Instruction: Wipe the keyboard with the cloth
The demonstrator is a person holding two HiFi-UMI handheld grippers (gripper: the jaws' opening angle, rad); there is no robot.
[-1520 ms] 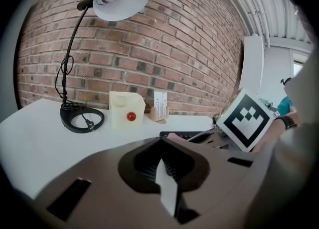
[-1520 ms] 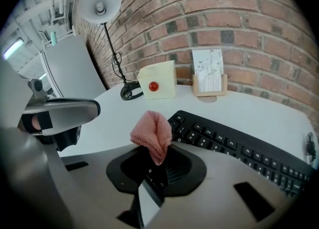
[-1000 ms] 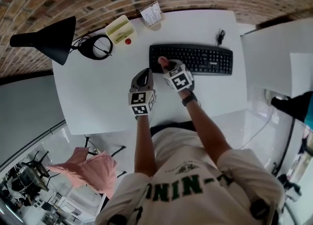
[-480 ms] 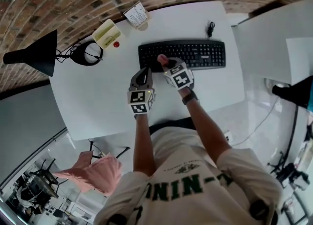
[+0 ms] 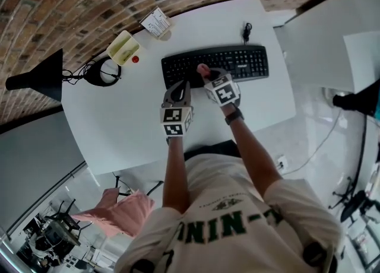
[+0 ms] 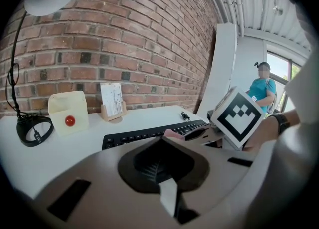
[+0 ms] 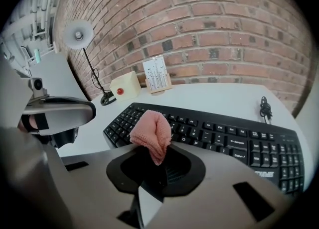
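A: Cloth [image 7: 152, 132]?
B: Pink, bunched into a wad. The right gripper [image 7: 156, 161] has its jaws clamped on the wad's lower end, and the rest bulges up past them. It sits over the left half of the keyboard [image 7: 227, 138], at the letter keys.
A: Pressed to the keys?
B: Can't tell. The right gripper view hides the underside. In the head view only a dab of the cloth [image 5: 203, 69] shows beyond the marker cube [image 5: 224, 94].
A: Keyboard all visible?
B: No. It is black and lies across the far part of the white table [image 5: 119, 117]. In the head view the right gripper covers part of its front left. In the right gripper view its far right end runs into the dark lens rim. The left gripper view gives only a strip of keys [image 6: 142, 136] above the gripper's own body.
A: Left gripper [image 5: 179, 89]?
B: Jaws together, nothing between them. It hangs over bare table near the keyboard's front-left corner, beside the right one. Contact with either is unclear.
A: Surroundings?
B: Brick wall [image 7: 209, 24] behind. Along it stand a card stand [image 7: 156, 75], a pale yellow box [image 7: 124, 86] with a red dot, and a lamp [image 7: 78, 35]. A small black cable [image 7: 264, 106] lies behind the keyboard's right part. The print on the cards is too small to read. A person [image 6: 261, 87] stands far off in the left gripper view, lower half hidden behind the right gripper's cube
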